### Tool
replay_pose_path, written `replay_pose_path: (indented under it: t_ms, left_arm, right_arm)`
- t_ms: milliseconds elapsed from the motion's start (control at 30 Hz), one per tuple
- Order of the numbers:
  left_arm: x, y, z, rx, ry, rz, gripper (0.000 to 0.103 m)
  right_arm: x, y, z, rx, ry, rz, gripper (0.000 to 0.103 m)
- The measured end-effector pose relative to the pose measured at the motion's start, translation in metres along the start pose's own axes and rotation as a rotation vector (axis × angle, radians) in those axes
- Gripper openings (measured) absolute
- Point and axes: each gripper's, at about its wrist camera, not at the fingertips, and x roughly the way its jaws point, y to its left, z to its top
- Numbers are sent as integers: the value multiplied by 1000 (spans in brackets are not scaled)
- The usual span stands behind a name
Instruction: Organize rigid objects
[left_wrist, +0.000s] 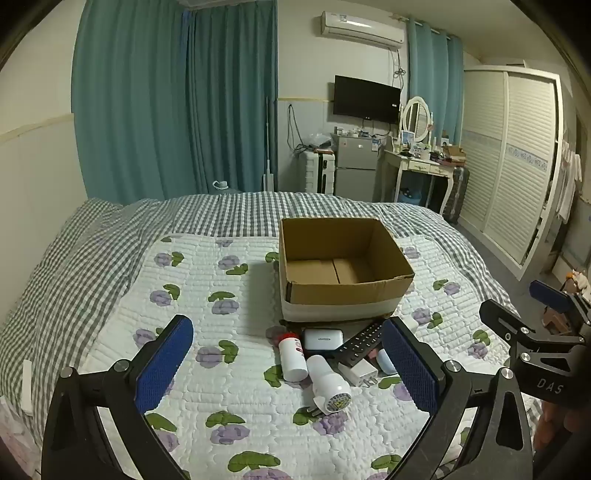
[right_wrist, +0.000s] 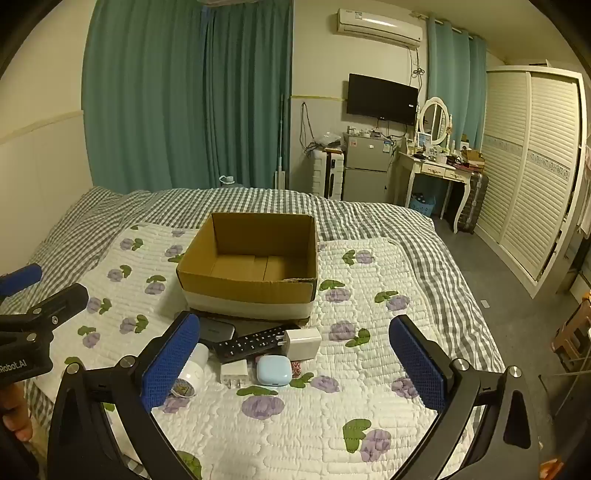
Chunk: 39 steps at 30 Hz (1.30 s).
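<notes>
An open cardboard box (left_wrist: 343, 273) (right_wrist: 255, 266) sits empty on the flowered quilt. In front of it lies a cluster: a white bottle with a red cap (left_wrist: 291, 356), a white cylindrical plug (left_wrist: 328, 382) (right_wrist: 192, 369), a dark charger brick (left_wrist: 323, 339) (right_wrist: 216, 329), a black remote (left_wrist: 360, 341) (right_wrist: 255, 341), a small white plug (left_wrist: 362, 371) (right_wrist: 234, 372), a pale blue case (right_wrist: 273, 370) and a white adapter (right_wrist: 304, 341). My left gripper (left_wrist: 288, 365) hangs open above the cluster, touching nothing. My right gripper (right_wrist: 295, 360) is also open and empty.
The quilt (right_wrist: 295, 424) lies on a grey checked bedspread (left_wrist: 92, 251). Beyond the bed stand teal curtains, a small fridge (right_wrist: 365, 173), a dressing table (right_wrist: 439, 173) and a white wardrobe (right_wrist: 535, 166). Each gripper shows at the edge of the other's view.
</notes>
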Motion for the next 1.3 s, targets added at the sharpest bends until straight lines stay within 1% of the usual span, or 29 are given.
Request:
replay_pose_path:
  t_ms: [233, 267, 933, 1033, 1300]
  left_arm:
    - [0, -4, 0, 12, -6, 1, 103]
    - [0, 0, 0, -7, -2, -5, 103]
    - [0, 0, 0, -4, -5, -3, 103]
    - [0, 0, 0, -4, -6, -4, 103]
    - [0, 0, 0, -3, -5, -5, 103]
  right_arm:
    - [1, 2, 0, 0, -1, -1, 103]
    - [-1, 1, 0, 3, -6, 2, 103]
    - [-1, 2, 1, 4, -8, 2, 103]
    - [1, -4, 0, 4, -6, 3, 103]
    - [-4, 7, 2, 3, -3, 9, 103]
